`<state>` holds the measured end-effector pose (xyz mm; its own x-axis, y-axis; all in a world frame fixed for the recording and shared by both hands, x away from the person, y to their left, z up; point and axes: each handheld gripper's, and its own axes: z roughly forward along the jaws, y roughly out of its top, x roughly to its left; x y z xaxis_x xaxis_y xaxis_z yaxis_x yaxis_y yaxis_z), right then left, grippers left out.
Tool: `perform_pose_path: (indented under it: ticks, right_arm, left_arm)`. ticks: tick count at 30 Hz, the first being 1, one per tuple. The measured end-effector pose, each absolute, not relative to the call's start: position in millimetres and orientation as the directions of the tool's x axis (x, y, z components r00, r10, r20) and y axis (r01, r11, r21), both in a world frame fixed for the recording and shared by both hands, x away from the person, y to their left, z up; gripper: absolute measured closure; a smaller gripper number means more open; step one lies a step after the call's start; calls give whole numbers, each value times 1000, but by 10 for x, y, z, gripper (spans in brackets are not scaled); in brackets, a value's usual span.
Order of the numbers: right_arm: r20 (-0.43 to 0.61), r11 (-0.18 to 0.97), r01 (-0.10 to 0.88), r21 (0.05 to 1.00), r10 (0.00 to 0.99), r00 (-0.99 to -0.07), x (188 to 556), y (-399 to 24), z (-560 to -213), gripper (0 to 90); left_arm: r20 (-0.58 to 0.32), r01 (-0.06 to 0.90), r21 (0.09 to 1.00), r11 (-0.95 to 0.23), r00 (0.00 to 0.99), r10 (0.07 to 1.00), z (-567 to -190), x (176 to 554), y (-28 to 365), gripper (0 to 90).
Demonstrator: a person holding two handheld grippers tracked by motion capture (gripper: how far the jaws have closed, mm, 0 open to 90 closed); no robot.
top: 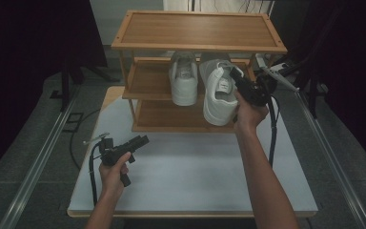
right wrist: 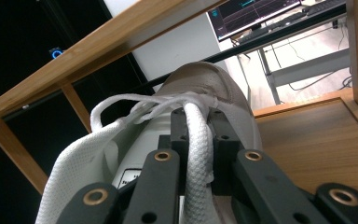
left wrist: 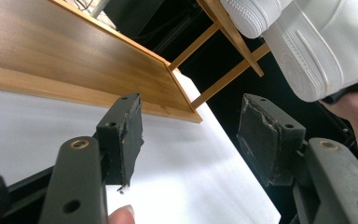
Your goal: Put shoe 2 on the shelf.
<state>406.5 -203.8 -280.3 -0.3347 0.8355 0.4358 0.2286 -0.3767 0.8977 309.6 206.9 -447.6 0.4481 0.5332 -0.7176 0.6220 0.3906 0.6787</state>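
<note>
Two white sneakers are at the wooden shoe rack [top: 198, 45]. One sneaker [top: 183, 81] rests flat on the middle shelf. The other sneaker [top: 218, 95] is tipped on its side at the front of that shelf, and my right gripper [top: 237, 78] is shut on its collar edge. In the right gripper view the jaws pinch the white padded rim [right wrist: 198, 140], with the laces [right wrist: 135, 105] just beyond. My left gripper [top: 140, 140] hovers open over the white table [top: 190, 176], left of the rack. In the left gripper view its pads [left wrist: 126, 135] stand wide apart with nothing between them.
The rack's top shelf [top: 198, 28] and bottom shelf [top: 171, 117] are bare wood. A cable [top: 271, 133] trails from the right gripper down over the table. Dark curtains hang on both sides, and metal rails [top: 43, 152] run along the floor.
</note>
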Motion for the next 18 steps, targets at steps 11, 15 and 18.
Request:
perform_pose_path:
  ticks: [11, 15, 18]
  right_arm:
    - [437, -379, 236, 895, 849, -296, 4270, -1947, -2813, 834]
    - [440, -380, 243, 893, 851, -286, 4351, -1929, -2818, 834]
    - [441, -381, 244, 892, 852, -282, 4407, -1914, -2808, 834]
  left_arm:
    - [-718, 624, 678, 388, 452, 529, -4482, 3098, 2068, 394]
    - [-720, 627, 676, 386, 451, 528, -4485, 3097, 2057, 394]
    - [-720, 626, 677, 386, 453, 526, -4484, 3096, 2055, 394]
